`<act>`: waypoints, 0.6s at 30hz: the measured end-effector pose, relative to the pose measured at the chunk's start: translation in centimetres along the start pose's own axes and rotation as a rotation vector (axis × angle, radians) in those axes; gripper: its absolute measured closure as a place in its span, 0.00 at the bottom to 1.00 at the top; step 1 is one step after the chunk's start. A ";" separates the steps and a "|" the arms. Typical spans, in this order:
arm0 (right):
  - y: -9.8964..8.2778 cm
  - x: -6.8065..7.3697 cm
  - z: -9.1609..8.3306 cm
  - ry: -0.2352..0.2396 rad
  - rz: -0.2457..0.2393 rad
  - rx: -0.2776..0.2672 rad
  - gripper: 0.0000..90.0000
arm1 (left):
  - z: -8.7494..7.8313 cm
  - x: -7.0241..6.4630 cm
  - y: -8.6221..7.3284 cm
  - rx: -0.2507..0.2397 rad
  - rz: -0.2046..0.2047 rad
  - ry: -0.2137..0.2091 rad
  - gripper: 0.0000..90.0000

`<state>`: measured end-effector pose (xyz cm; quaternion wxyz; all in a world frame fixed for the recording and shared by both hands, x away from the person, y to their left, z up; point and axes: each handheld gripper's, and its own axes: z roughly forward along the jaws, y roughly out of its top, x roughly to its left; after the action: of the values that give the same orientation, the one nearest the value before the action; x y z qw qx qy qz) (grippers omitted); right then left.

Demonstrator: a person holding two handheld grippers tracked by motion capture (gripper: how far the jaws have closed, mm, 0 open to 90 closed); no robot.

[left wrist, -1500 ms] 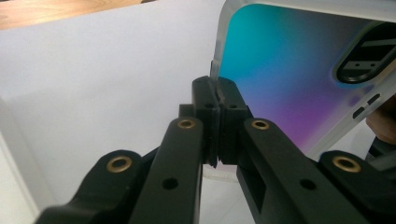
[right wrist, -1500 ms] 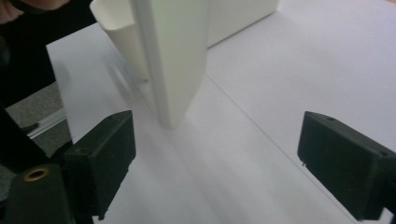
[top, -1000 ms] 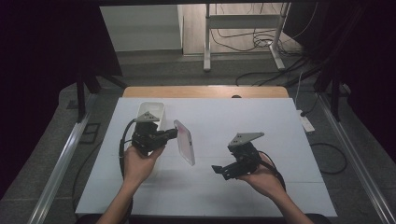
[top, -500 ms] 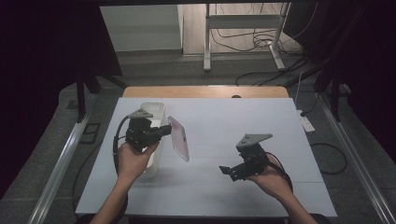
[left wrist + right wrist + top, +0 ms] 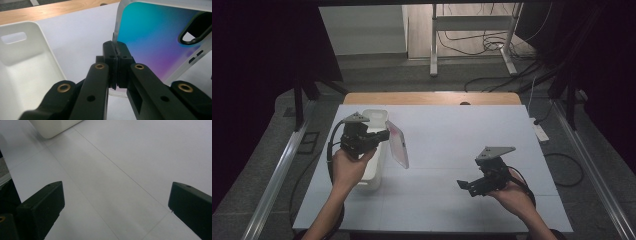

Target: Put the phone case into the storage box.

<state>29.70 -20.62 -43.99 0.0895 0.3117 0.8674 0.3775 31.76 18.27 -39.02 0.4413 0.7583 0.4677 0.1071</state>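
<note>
Phone case up, over the white bin!
High view: left claw (image 5: 384, 135) pinches phone case (image 5: 396, 143) above the surface (image 5: 452, 145) beside bin (image 5: 373, 117). Left gripper view: case iridescent teal-purple, clear-edged, camera cutout. Right gripper view: right claw (image 5: 116, 206) spread wide, holding nothing.

One phone case (image 5: 396, 144) is in view, its back shading from teal to purple. One white bin (image 5: 373, 150) stands on the one tabletop (image 5: 452, 150). Two grippers: the left (image 5: 384, 134) and the right (image 5: 464, 186). Two hands hold them: left (image 5: 348, 167), right (image 5: 512, 197).
</note>
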 end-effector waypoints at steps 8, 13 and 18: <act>-1.0 -0.5 -0.8 -0.023 0.019 0.005 0.01 | -0.7 0.8 0.3 -0.006 -0.007 0.022 0.98; -1.5 -0.9 -1.4 -0.036 0.037 0.002 0.01 | -1.1 1.3 0.5 -0.008 -0.009 0.039 0.98; -2.3 -1.4 -2.1 -0.058 0.052 0.001 0.01 | -1.4 1.9 0.7 -0.010 -0.013 0.057 0.98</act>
<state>28.92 -23.88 -44.26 0.1048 0.3452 0.8560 0.3702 32.41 20.53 -38.13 0.4322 0.7497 0.4844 0.1284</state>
